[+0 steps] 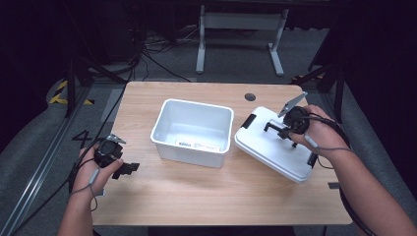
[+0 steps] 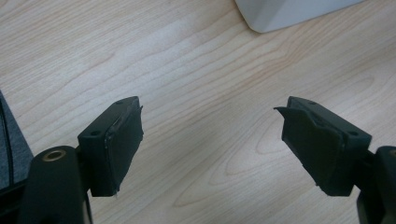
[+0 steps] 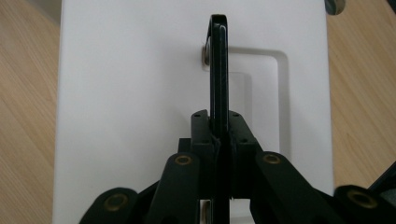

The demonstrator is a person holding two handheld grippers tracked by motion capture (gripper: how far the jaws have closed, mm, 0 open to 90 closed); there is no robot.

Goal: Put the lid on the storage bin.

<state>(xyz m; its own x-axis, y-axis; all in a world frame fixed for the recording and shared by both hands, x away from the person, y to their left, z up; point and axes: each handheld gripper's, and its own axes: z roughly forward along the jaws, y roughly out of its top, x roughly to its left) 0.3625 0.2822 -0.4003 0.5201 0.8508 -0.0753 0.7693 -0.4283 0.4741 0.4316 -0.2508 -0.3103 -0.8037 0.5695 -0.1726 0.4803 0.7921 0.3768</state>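
An open white bin point(image 1: 189, 152) stands at the middle of the wooden table point(image 1: 196, 196). To its right is the white lid point(image 1: 265, 150), tilted, with black latches at both ends. My right gripper point(image 1: 282, 132) is shut on the lid's upright black handle point(image 1: 273, 126). In the right gripper view the jaws point(image 3: 218, 119) pinch that handle point(image 3: 218, 60) over the lid point(image 3: 130, 93). My left gripper point(image 1: 129, 168) is at the table's left front, open with nothing between its jaws point(image 2: 210, 135). A corner of the bin point(image 2: 289, 11) lies beyond it.
A paper label point(image 1: 196, 145) lies on the bin's floor. A round cable hole point(image 1: 250, 97) is in the table's far right. Behind the table stand a white desk frame point(image 1: 241, 29) and cables on the grey floor.
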